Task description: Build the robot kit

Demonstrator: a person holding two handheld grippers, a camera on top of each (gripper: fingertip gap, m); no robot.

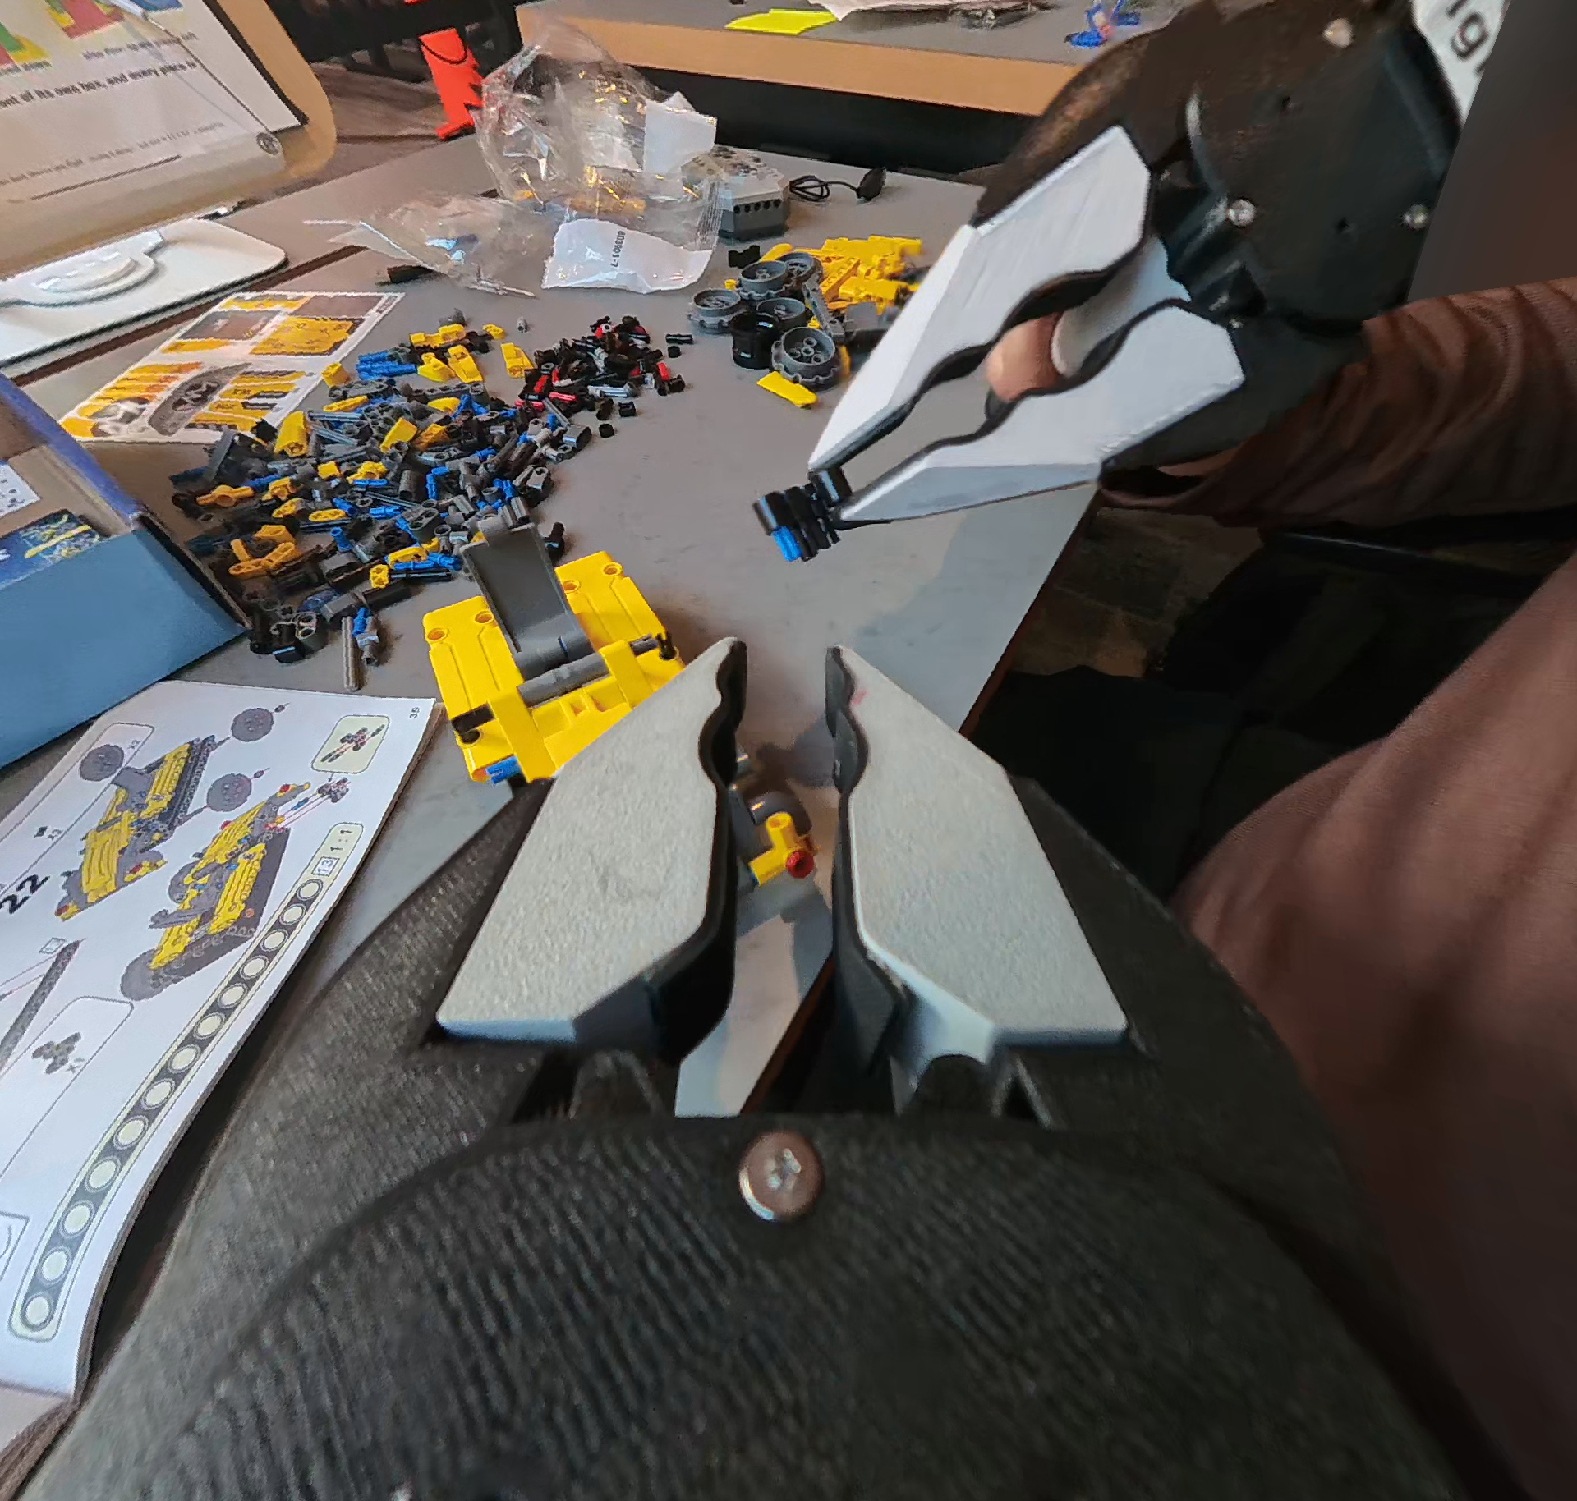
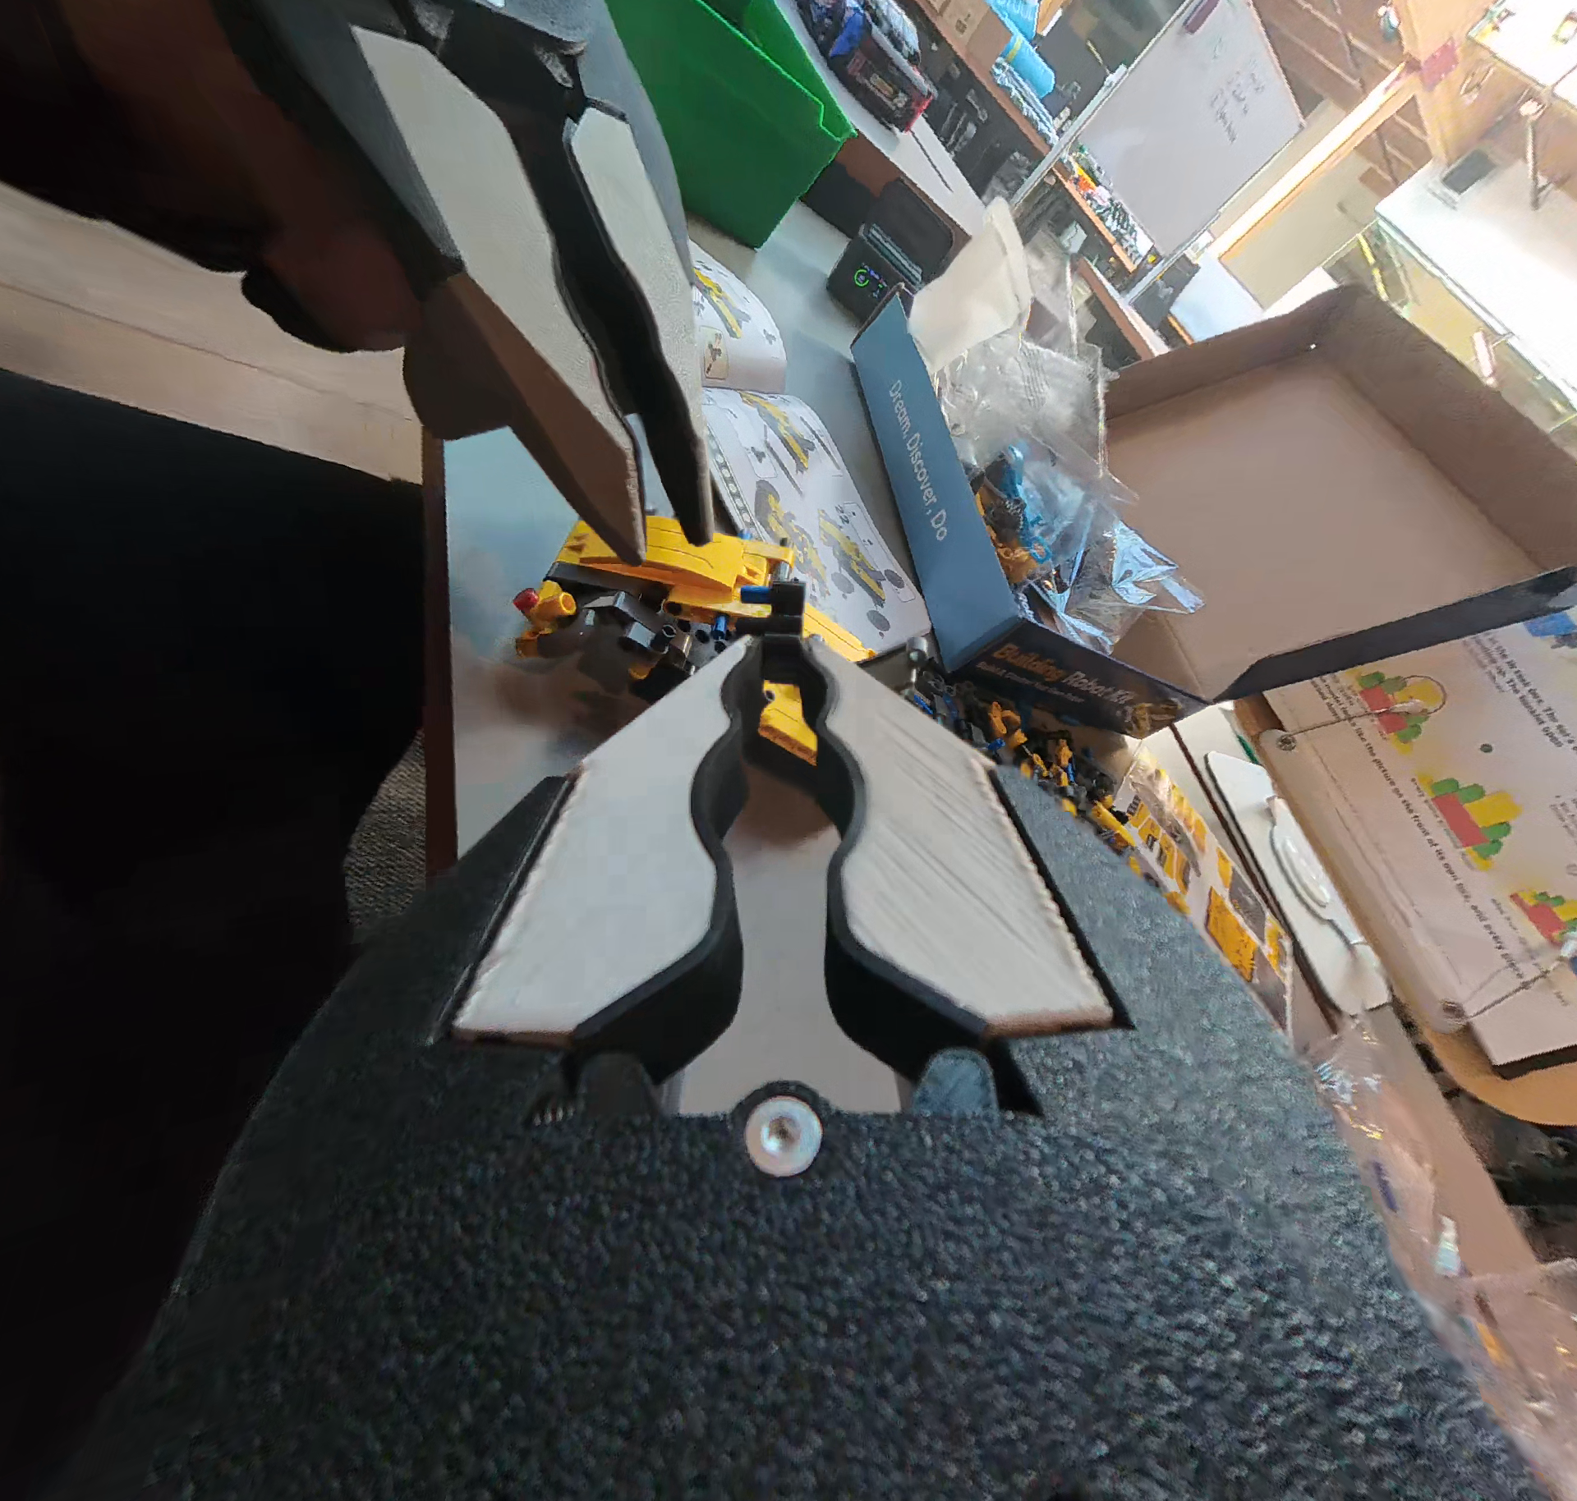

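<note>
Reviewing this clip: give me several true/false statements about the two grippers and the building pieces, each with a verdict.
1. The right gripper is shut on a small black-and-blue piece. True.
2. The left gripper is clamped on a grey wheel. False: its fingers stand apart over the yellow assembly, clamping nothing.
3. The black-and-blue piece rests on the table. False: the gripper holds it above the surface.
4. An open instruction booklet lies left of the yellow assembly. True.
5. Loose small parts lie scattered beyond the assembly. True.
</note>
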